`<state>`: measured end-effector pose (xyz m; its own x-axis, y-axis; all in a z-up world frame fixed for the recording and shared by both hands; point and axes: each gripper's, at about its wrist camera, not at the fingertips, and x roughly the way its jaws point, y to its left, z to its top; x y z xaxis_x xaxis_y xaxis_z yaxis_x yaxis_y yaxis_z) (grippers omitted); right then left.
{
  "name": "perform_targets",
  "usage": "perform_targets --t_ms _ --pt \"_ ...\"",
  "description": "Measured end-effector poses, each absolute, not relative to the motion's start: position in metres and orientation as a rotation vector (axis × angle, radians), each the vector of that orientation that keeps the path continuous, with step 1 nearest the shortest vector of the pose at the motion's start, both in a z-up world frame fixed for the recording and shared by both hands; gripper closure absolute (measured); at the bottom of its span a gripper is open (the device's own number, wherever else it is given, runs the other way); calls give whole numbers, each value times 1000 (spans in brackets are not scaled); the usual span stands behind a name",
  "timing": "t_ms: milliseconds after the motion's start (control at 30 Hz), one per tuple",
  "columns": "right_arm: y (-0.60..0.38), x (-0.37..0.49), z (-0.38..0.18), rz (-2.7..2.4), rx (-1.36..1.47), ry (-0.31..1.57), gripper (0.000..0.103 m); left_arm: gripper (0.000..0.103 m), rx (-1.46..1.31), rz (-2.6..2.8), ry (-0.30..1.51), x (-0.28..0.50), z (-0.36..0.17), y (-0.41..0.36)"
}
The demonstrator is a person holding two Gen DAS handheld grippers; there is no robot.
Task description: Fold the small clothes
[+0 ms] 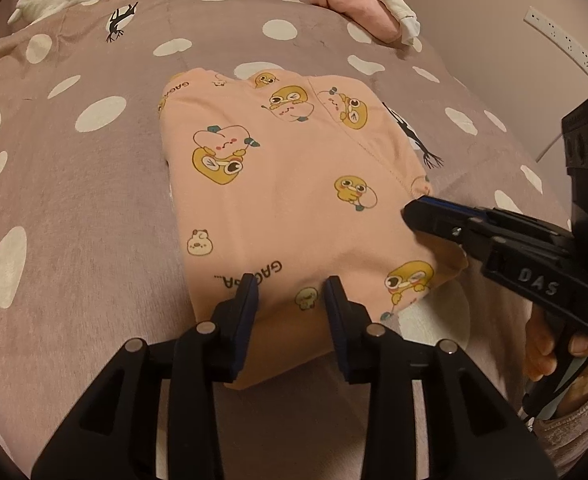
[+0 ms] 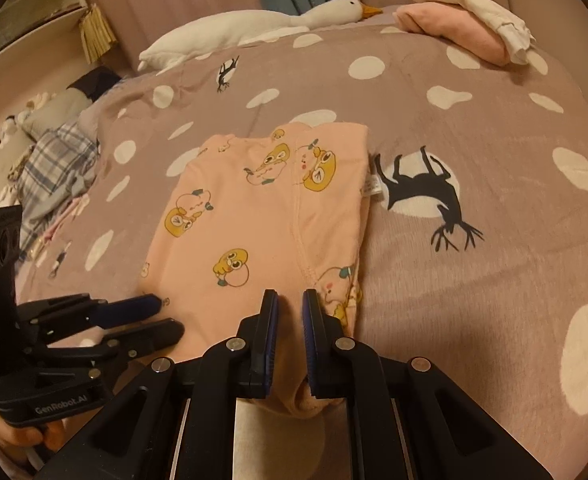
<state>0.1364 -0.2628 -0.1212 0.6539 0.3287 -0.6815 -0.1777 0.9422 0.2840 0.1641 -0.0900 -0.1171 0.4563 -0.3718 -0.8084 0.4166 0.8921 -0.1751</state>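
Note:
A pink garment [image 1: 285,184] printed with yellow cartoon ducks lies folded into a rough rectangle on the mauve dotted bedspread [image 1: 73,200]. My left gripper [image 1: 291,292] stands open over the garment's near edge, with the fabric lying between and under its fingers. In the right wrist view the left gripper [image 2: 165,316] sits at the near left corner of the pink garment [image 2: 261,208]. My right gripper [image 2: 291,308] is shut on the garment's near right edge, and a bunch of fabric bulges below its pads. From the left wrist view the right gripper [image 1: 410,212] comes in from the right side.
A white plush goose [image 2: 253,28] lies along the far edge of the bed. A pink folded cloth with a white one on top [image 2: 466,28] sits at the back right. A plaid cloth [image 2: 53,172] lies at the left. A power strip [image 1: 562,40] is on the wall.

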Motion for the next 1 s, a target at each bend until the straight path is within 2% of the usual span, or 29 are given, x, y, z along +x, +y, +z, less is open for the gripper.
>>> perform_targets --t_ms 267,400,733,1000 --pt "-259 118 -103 348 211 721 92 68 23 -489 1004 158 -115 -87" --pt "-255 123 -115 340 212 763 92 66 -59 -510 1019 160 -109 -79" --pt "-252 117 -137 335 242 794 92 66 -95 -475 966 206 -94 -85" --pt "-255 118 -139 349 261 786 92 65 -62 -438 1009 249 -110 -95"
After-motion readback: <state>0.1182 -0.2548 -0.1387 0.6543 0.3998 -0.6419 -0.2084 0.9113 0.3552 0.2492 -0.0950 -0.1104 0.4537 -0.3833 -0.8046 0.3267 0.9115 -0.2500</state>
